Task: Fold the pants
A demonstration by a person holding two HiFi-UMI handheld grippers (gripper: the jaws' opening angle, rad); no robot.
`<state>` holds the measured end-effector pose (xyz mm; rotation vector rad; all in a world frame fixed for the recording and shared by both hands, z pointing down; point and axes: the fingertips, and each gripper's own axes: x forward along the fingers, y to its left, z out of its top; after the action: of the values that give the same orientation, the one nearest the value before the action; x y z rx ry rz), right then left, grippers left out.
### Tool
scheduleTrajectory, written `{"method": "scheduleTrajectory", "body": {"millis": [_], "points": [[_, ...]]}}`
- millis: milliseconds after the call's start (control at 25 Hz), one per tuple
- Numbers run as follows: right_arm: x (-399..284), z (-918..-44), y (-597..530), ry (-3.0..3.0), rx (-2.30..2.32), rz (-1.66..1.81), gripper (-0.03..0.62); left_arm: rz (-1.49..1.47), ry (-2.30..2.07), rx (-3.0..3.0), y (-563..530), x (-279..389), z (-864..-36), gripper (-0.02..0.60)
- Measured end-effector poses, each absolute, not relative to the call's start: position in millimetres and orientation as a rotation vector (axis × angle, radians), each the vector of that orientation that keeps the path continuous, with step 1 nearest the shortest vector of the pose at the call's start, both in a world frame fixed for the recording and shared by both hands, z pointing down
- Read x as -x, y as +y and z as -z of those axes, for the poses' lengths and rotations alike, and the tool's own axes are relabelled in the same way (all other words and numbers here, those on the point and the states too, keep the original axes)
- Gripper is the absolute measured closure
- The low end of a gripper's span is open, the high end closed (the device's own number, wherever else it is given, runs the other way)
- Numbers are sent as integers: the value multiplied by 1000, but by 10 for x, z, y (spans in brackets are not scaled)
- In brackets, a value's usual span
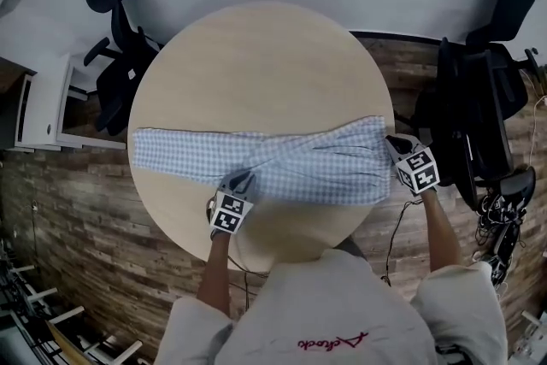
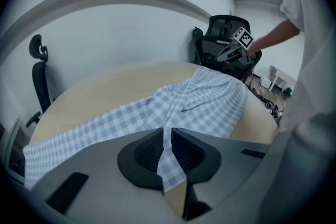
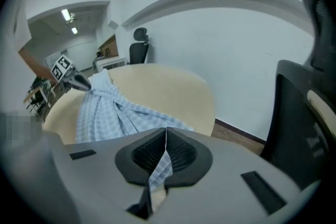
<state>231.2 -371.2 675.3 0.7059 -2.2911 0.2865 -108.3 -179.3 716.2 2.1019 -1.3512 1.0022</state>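
Blue-and-white checked pants (image 1: 282,162) lie stretched from left to right across the round wooden table (image 1: 256,55). My left gripper (image 1: 240,182) is at the near edge of the cloth around its middle, shut on a fold of the pants (image 2: 167,152). At the table's right edge my right gripper (image 1: 395,144) is shut on the wide right end of the pants (image 3: 161,165). Cloth shows pinched between the pads in both gripper views. The other gripper (image 2: 231,50) shows far off in the left gripper view, and likewise the left one (image 3: 73,81) in the right gripper view.
Black office chairs stand at the back left (image 1: 115,55) and right (image 1: 487,90) of the table. A white cabinet (image 1: 43,103) is at the left. The floor around is wood plank. My own light clothing (image 1: 333,312) fills the bottom of the head view.
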Motion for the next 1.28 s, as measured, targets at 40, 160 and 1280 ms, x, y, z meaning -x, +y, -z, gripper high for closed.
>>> {"method": "scheduleTrajectory", "body": {"millis": [40, 160, 1280], "points": [[-2290, -6798, -3751, -2271, -652, -250, 563, -1061, -1327, -2109, -1797, 1081, -7193, 545], [-2190, -6903, -3846, -2222, -494, -165, 560, -1273, -1214, -2147, -1778, 1084, -7272, 543], [-2034, -7355, -4280, -1820, 170, -89, 536, -1565, -718, -2155, -1808, 1196, -7586, 545]]}}
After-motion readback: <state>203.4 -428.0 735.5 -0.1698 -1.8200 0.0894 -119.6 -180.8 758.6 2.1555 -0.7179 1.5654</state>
